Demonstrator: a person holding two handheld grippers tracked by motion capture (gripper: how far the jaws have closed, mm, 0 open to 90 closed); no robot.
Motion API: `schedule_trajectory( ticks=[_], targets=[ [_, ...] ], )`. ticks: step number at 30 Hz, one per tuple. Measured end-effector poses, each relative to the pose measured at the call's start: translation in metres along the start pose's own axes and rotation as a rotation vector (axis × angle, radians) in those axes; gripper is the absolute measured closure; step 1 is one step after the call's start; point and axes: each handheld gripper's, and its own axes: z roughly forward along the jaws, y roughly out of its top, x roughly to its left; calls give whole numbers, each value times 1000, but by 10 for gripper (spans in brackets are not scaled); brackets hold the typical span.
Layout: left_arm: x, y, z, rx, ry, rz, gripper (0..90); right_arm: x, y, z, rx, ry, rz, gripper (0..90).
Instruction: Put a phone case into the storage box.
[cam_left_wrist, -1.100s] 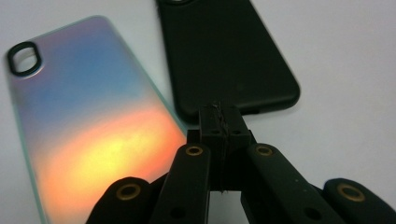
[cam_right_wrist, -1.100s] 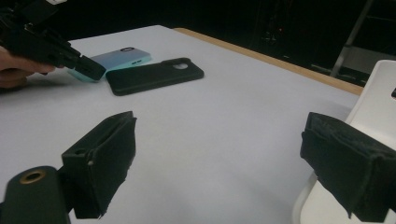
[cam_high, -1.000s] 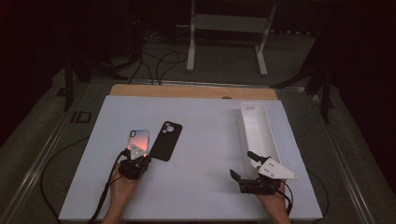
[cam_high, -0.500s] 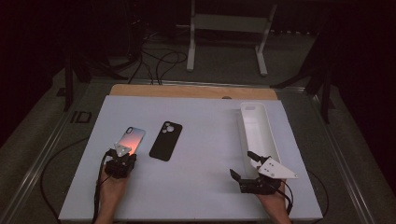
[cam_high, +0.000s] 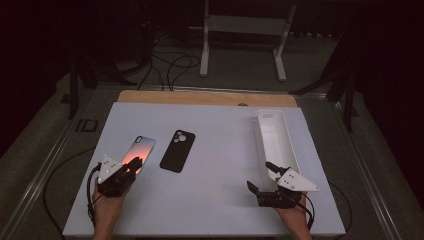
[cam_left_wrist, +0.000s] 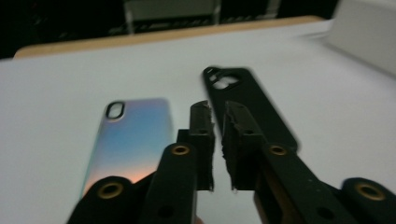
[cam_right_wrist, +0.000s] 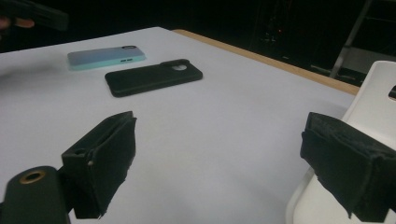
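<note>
The left gripper (cam_high: 131, 168), jaws parted a crack on nothing and just opening, is hovering at the near end of the iridescent case (cam_high: 138, 154), lying lengthwise toward the table's (cam_high: 220, 125) far edge, left of the black case (cam_high: 177, 150).

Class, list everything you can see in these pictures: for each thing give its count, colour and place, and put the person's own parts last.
iridescent phone case: one, blue to orange, left part of table.
black phone case: one, black, just right of the iridescent one.
tray: one, white, long, right side of table.
table: one, white top, wooden far edge.
stand: one, white, on the floor beyond the table.
left hand-held gripper: one, black, jaws nearly shut with nothing between, at the iridescent case's near end.
right hand-held gripper: one, black, jaws wide open, beside the tray's near end.
</note>
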Motion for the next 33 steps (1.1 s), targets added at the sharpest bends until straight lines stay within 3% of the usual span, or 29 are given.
schedule_trajectory(
  ticks=[4, 9, 13, 15, 17, 26, 31, 33],
  targets=[
    [1, -1, -14, -44, -28, 4, 713, 0, 0, 0, -1, 1, -1, 103],
    [4, 1, -21, -75, -58, -25, 528, -1, 0, -1, -5, 2, 2, 103],
    [1, 6, -30, -116, -40, -12, 268, -2, 0, -1, -8, 2, 3, 103],
    [-1, 9, -30, -108, -12, -10, 104, -1, 0, -1, -8, 5, 3, 103],
    [-2, 10, -31, -108, -22, 6, 12, -2, 0, -1, -7, 6, 0, 103],
    [1, 9, -31, -99, -49, 14, 0, -2, 0, -2, -8, -2, 3, 103],
    [2, 11, -29, -70, -27, 40, 0, -3, 0, -2, -8, -2, 4, 103],
    [3, 11, -27, -52, -17, 31, 0, -4, 0, -2, -11, -3, 7, 103]
  ],
)
